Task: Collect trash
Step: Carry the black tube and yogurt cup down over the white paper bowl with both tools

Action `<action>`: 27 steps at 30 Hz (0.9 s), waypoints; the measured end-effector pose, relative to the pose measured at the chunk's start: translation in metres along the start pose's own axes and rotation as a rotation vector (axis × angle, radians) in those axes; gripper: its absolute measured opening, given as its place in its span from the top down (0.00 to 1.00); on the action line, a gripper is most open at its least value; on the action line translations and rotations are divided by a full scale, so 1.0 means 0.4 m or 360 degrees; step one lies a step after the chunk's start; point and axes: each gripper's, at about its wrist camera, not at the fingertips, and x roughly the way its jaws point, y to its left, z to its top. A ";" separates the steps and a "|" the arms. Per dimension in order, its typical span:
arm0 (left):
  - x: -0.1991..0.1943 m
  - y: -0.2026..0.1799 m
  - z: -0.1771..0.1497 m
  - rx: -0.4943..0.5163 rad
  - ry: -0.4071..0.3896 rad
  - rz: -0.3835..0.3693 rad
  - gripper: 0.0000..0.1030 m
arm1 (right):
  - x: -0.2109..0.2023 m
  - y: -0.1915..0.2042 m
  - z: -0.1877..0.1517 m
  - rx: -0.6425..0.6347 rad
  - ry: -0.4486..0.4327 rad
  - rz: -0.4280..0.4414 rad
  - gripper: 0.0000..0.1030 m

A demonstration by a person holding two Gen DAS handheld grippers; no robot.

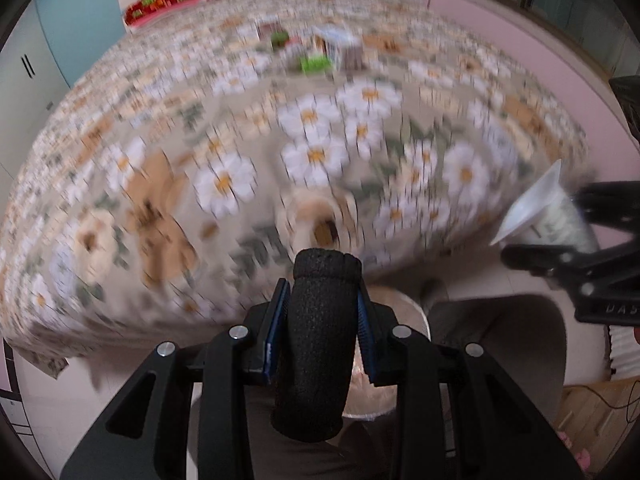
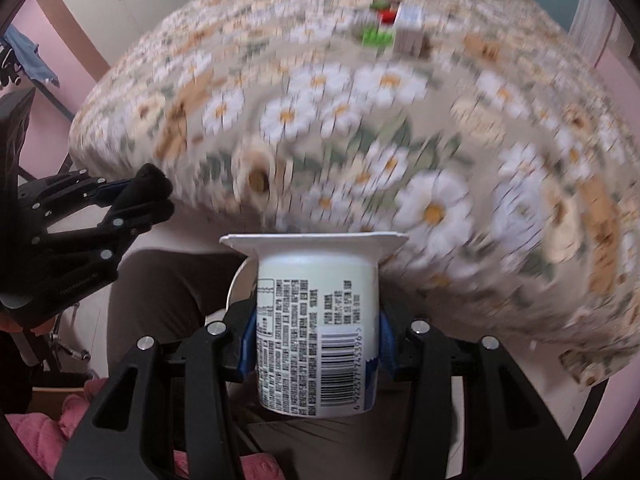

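My left gripper (image 1: 322, 316) is shut on a black foam tube (image 1: 316, 344), held off the near edge of the flowered bed. My right gripper (image 2: 318, 340) is shut on a white yogurt cup (image 2: 316, 320) with a barcode, its rim pointing toward the bed. The cup and right gripper show at the right of the left wrist view (image 1: 548, 216). The left gripper with the tube shows at the left of the right wrist view (image 2: 140, 200). A tape roll (image 1: 320, 220) lies on the bed near its edge. A cluster of small cartons (image 1: 320, 52) lies farther back.
A white bin (image 1: 404, 320) stands on the floor below the left gripper, partly hidden. A grey chair (image 1: 500, 340) is beside it. A red patterned box (image 1: 168, 0) and pillow lie at the bed's head. Pink cloth (image 2: 48, 432) lies at lower left.
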 end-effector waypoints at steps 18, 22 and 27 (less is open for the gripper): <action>0.319 -0.031 -0.170 -0.0115 0.0421 -0.0097 0.67 | 0.389 0.023 -0.174 0.0106 0.0417 0.0160 0.53; 0.379 -0.031 -0.204 -0.0132 0.0504 -0.0099 0.67 | 0.459 0.030 -0.203 0.0159 0.0475 0.0189 0.53; 0.440 -0.021 -0.233 -0.0200 0.0585 -0.0122 0.67 | 0.544 0.024 -0.231 0.0227 0.0544 0.0214 0.53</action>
